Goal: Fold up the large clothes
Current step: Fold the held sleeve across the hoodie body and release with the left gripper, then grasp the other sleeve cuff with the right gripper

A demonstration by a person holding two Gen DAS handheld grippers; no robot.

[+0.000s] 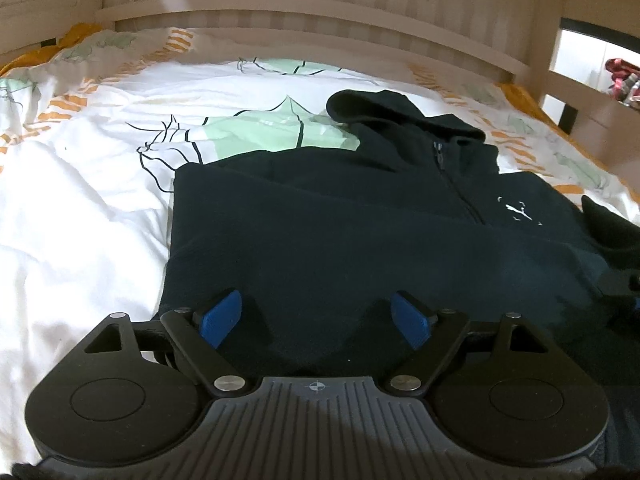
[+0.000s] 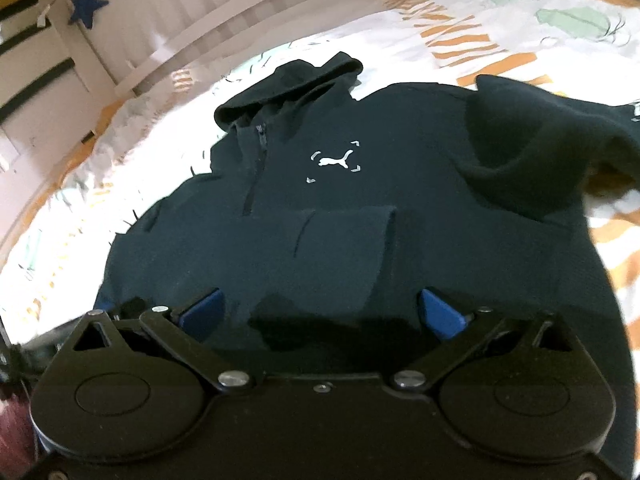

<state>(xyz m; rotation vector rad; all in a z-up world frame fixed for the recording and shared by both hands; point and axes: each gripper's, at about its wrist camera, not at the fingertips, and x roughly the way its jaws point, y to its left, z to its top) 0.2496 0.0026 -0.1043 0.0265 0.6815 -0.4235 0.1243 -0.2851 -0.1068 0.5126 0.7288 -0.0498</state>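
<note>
A dark navy hoodie (image 1: pixel 340 216) with a white logo lies front up on the bed, hood toward the headboard; it also shows in the right wrist view (image 2: pixel 352 216). Its left side is folded in to a straight edge. One sleeve (image 2: pixel 532 148) lies bunched on the right side. My left gripper (image 1: pixel 316 318) is open, with its blue pads (image 1: pixel 222 318) hovering over the hoodie's lower left part. My right gripper (image 2: pixel 320 314) is open above the hoodie's lower hem, holding nothing.
The bedsheet (image 1: pixel 80 200) is white with green leaf and orange stripe prints. A slatted wooden headboard (image 1: pixel 304 4) runs along the far side. A blue star (image 2: pixel 88 8) hangs on the bed frame. A wooden side rail (image 1: pixel 592 92) stands at the right.
</note>
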